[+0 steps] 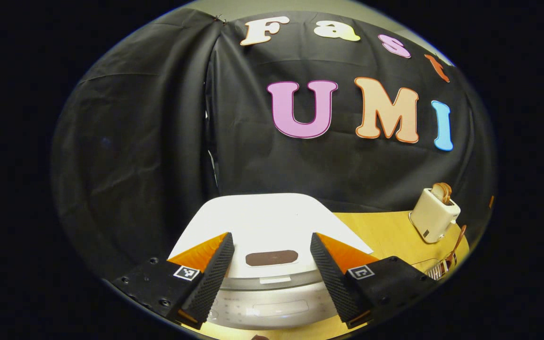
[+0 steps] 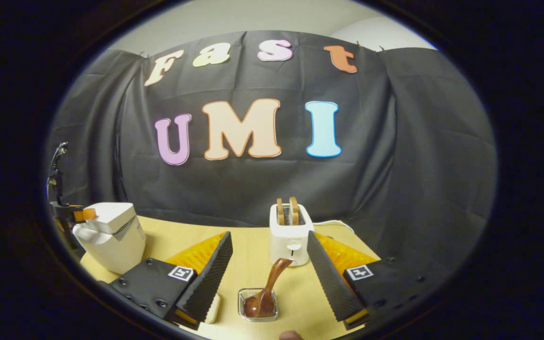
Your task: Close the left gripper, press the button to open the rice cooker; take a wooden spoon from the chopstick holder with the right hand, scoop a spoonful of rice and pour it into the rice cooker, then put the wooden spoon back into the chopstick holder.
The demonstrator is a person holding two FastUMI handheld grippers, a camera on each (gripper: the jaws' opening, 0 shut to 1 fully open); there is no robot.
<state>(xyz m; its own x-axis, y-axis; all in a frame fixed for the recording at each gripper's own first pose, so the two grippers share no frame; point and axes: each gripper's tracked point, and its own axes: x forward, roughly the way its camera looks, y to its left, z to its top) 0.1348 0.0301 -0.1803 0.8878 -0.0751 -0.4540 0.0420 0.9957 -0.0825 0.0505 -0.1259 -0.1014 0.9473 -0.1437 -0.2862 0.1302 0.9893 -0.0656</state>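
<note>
My left tongs (image 1: 272, 264) spread wide, hanging over white rice cooker (image 1: 267, 226), lid down, dark oval button (image 1: 272, 258) between fingers, untouched. My right tongs (image 2: 267, 274) also spread, gripping nothing, above yellow tabletop (image 2: 248, 255). Wooden spoon (image 2: 268, 289) stands tilted in clear chopstick holder (image 2: 258, 306) just ahead, between fingers. White toaster (image 2: 291, 236) behind it. Rice cooker far left in right gripper view.
</note>
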